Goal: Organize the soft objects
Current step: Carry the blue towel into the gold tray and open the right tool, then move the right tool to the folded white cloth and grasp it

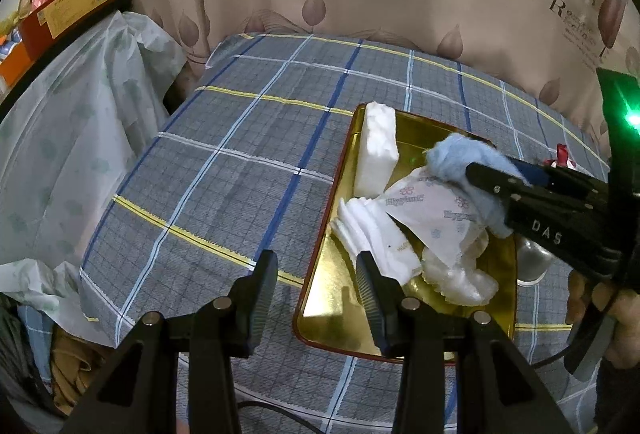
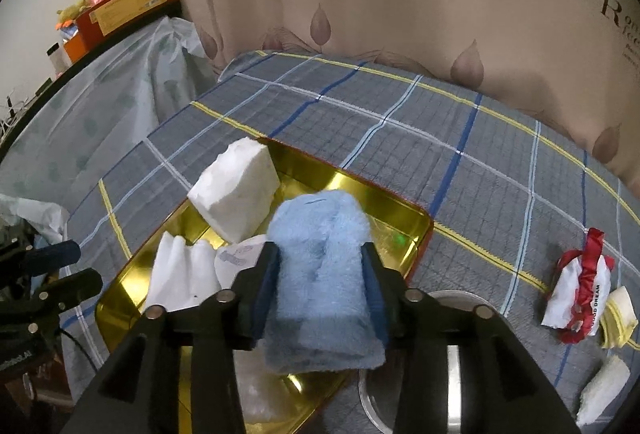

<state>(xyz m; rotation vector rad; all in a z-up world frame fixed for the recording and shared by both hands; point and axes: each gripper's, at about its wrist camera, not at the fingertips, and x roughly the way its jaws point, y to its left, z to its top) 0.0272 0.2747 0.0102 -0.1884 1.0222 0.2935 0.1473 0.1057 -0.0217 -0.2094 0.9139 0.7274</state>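
right tongs (image 2: 320, 290) clamped on blue towel (image 2: 320, 274) | above gold tray (image 2: 416, 230)

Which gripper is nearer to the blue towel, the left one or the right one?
Right. The right gripper is shut on the blue towel, above the gold tray. The left gripper is open, apart from it at the tray's near edge.

A plaid tablecloth (image 1: 240, 162) lies before a printed curtain (image 2: 400, 14), a red box (image 1: 76, 6) at left.

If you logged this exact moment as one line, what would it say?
right hand-held gripper: shut on blue towel, over gold tray | left hand-held gripper: open, holding nothing | tray: white foam block, tissue pack
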